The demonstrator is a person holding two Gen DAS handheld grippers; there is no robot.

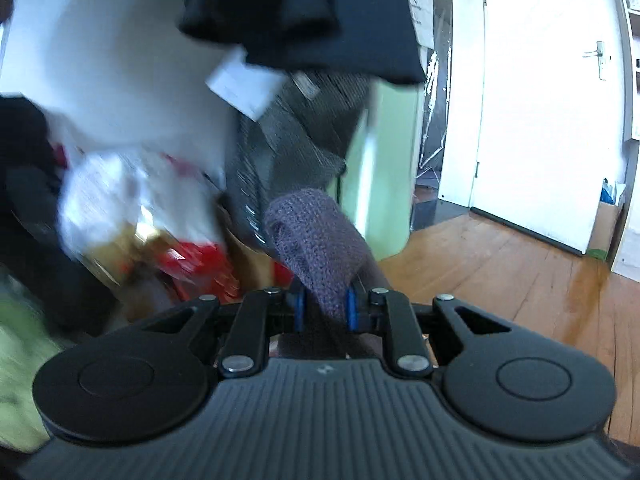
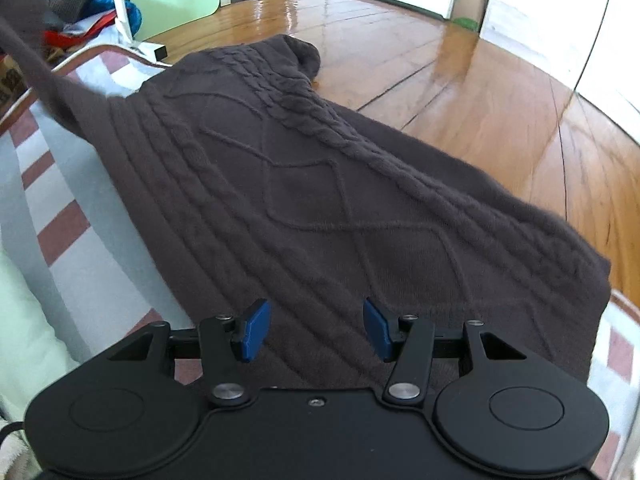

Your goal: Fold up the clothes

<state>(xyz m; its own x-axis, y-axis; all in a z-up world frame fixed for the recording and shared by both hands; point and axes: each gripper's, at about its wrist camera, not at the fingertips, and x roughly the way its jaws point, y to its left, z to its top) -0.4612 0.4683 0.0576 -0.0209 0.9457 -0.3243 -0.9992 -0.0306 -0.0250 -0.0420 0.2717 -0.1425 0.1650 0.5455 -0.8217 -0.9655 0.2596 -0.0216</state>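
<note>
Left hand-held gripper (image 1: 326, 306) clamped on sweater (image 2: 320, 184) sleeve, right hand-held gripper (image 2: 316, 330) apart above the bed (image 2: 60, 208); recommend carrying sleeve squarely across the body, avoiding twist.

Right of the sweater (image 2: 320, 184), bare wooden floor (image 2: 460, 92) leaves free passage; left, bags (image 1: 132, 216) and a suitcase (image 1: 280, 140) crowd in.

sweater (image 2: 304, 184): cable-knit wool, matt | floor (image 2: 460, 92): glossy wood | pads (image 2: 252, 334): blue rubber
</note>
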